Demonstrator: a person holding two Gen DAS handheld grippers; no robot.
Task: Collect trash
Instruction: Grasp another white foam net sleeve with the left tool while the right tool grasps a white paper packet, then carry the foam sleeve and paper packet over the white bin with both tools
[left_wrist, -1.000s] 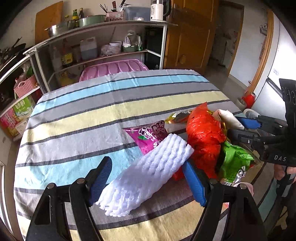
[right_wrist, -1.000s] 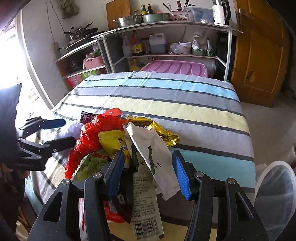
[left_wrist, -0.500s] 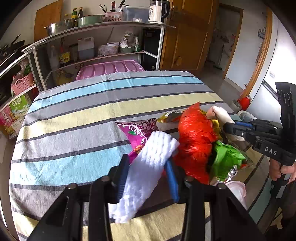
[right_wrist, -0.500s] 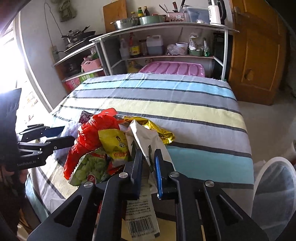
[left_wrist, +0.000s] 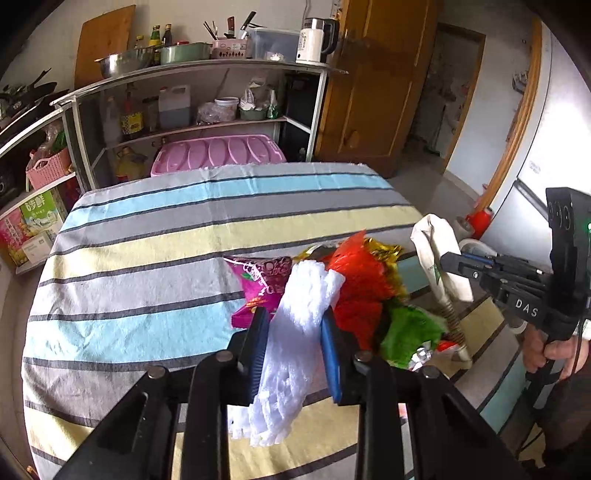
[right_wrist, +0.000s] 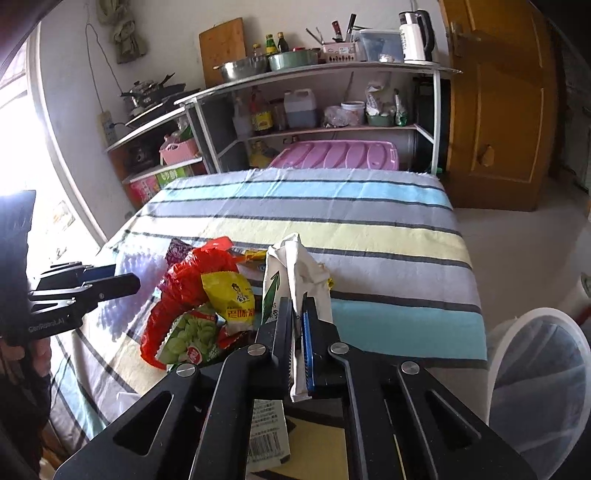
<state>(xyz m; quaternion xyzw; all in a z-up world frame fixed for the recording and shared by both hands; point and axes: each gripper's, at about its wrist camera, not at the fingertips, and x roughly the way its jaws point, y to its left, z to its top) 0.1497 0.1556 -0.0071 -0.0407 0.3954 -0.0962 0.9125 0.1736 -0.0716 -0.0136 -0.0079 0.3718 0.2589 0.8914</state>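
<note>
Striped tablecloth (left_wrist: 155, 258), left gripper (left_wrist: 293, 354) clamping foam net (left_wrist: 295, 332), "DAS"-marked right gripper (right_wrist: 297, 332) pinching white wrapper (right_wrist: 295, 273)

You face a table under a striped blue, grey and yellow cloth (right_wrist: 332, 229). Beyond its far edge stand a pink ribbed plastic lid (right_wrist: 336, 155) and white-framed metal shelves (right_wrist: 321, 70) bearing bowls, bottles and a kettle. A brown wooden door (right_wrist: 506, 110) lies far right; bright daylight enters at your left.
</note>
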